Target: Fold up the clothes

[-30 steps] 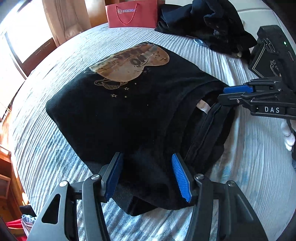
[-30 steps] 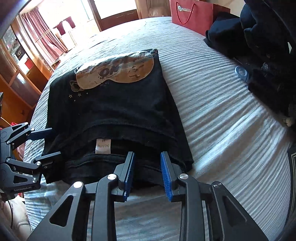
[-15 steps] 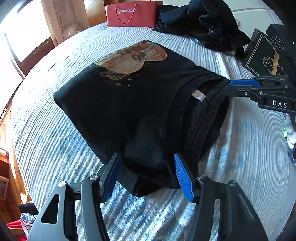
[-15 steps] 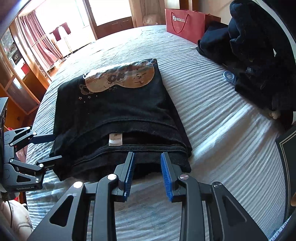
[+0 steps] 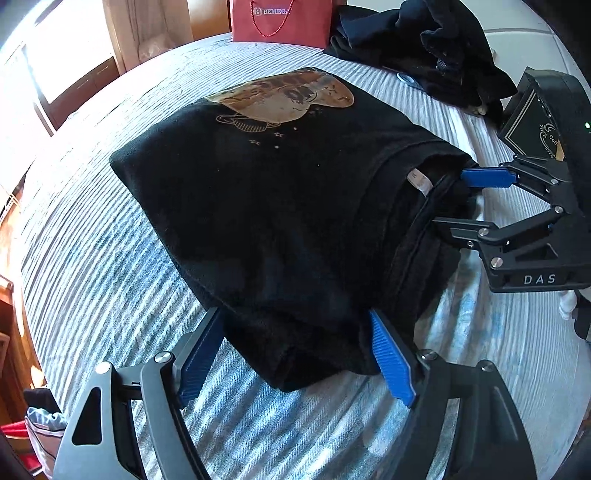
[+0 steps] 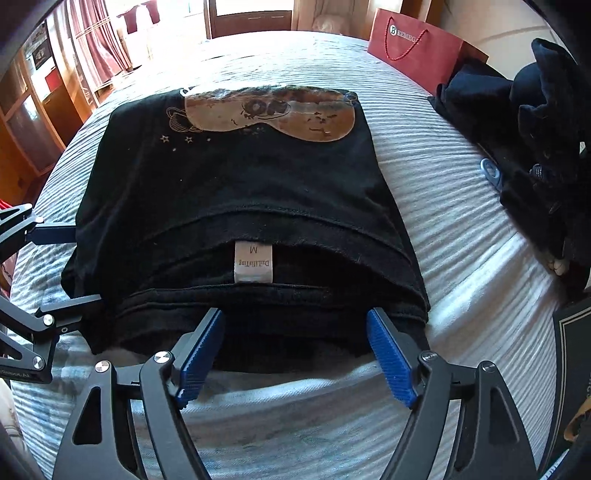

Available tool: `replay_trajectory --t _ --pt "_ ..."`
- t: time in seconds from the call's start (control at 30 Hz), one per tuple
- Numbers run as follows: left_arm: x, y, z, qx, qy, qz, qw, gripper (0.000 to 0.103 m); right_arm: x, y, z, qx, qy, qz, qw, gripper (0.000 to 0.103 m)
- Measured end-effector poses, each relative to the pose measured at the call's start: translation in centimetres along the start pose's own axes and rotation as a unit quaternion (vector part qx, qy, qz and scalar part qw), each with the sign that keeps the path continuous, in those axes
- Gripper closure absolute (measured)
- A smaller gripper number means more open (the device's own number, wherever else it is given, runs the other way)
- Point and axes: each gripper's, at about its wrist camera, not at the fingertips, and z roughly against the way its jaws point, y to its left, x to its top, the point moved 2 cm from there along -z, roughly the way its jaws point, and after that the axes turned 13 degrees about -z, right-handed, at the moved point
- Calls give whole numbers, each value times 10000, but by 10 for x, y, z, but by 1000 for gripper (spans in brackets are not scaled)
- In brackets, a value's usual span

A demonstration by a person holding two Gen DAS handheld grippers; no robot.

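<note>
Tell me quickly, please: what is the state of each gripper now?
Left gripper: open, jaws just opened; edge of the folded black shirt between them, not pinched.
Right gripper: open, jaws just opened, shirt collar edge between, released.

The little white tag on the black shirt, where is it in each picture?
Left wrist view: the white tag sits right of middle, just inside the collar of the black shirt.
Right wrist view: the tag sits near the middle, below the hem.
Shared landmark: the red bag at the bed's far edge.
</note>
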Motion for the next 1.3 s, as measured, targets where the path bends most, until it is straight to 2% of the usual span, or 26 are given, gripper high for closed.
replay_trajectory --t 0.2,0.27,0.33,0.37,0.43,0.57,0.67,0.73,0.83,0.93,0.97,1.0,1.1,1.13,1.17,1.2,1.23,1.27,1.3 --pt "-4 4 2 -64 -33 170 9998 20 -1 -2 2 73 -248 -433 9987 18" --pt "-4 6 1 -81 -29 166 9998 17 1 0 0 54 -233 -456 9987 12" --pt "-4 7 1 -113 -28 194 9997 13 3 3 -4 76 -178 -439 9988 1" --pt "-4 7 1 -86 -15 168 9998 11 4 5 -6 44 -171 -406 9990 0" --pt "-5 12 -2 -5 104 372 9993 0 4 7 -9 -3 -194 -357 9992 0" --pt "-7 11 0 12 77 345 9994 0 2 6 -8 19 -344 -348 9988 0" --pt "-9 13 4 -51 111 321 9994 1 6 6 -10 -28 -175 -363 9992 0" --pt "-9 14 17 -65 77 246 9996 5 10 8 -10 -65 -5 -410 9991 0" --pt "-1 14 54 200 -345 -196 9990 5 12 6 5 175 119 -714 9972 3" --pt "17 22 87 142 -750 -461 9960 5 13 -3 40 400 -278 -1205 9915 5" --pt "25 30 92 60 -833 -449 9955 7 13 -6 53 464 -429 -1371 9885 8" --pt "33 40 95 0 -873 -433 9952 8 14 -8 65 495 -568 -1498 9858 20" --pt "68 54 91 -104 -1027 -591 9929 19 19 -9 94 477 -802 -1757 9800 23" --pt "78 63 85 -200 -1048 -698 9918 29 23 -8 96 453 -808 -1817 9790 24" --pt "85 72 80 -308 -1052 -810 9907 45 28 -8 95 420 -785 -1874 9782 33" --pt "94 77 70 -419 -991 -938 9898 54 34 -7 93 387 -762 -1932 9774 53" --pt "105 79 55 -534 -892 -1077 9887 73 40 -6 88 371 -717 -2031 9758 63" --pt "115 78 40 -652 -793 -1226 9871 88 45 -4 79 366 -657 -2158 9735 63" --pt "123 76 25 -773 -694 -1382 9849 92 50 -1 70 359 -609 -2276 9712 63"
